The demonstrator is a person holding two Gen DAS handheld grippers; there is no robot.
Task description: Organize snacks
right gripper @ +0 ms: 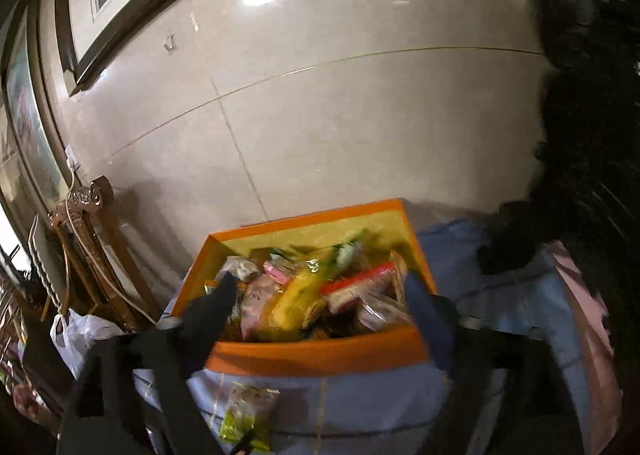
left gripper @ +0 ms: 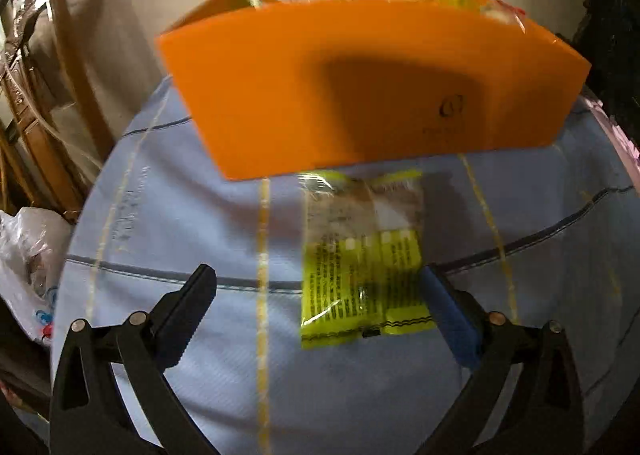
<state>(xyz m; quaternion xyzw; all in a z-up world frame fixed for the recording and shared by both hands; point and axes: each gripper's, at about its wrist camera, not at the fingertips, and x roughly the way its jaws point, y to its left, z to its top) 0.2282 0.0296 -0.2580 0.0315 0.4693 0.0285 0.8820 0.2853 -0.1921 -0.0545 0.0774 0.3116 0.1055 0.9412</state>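
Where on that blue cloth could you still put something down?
The blue tablecloth is bare left of the yellow snack packet, in front of the orange box, and nearer the left tongs. A bare strip shows right of the packet too. The box itself is crammed with snacks, with the right tongs over it.

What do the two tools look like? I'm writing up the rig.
Left tool: black linkage arms with silver rivets; one finger has a ridged black pad, the other a blue pad. Right tool, blurred: black frame, one dark finger, one blue. No cables or sleeves visible.
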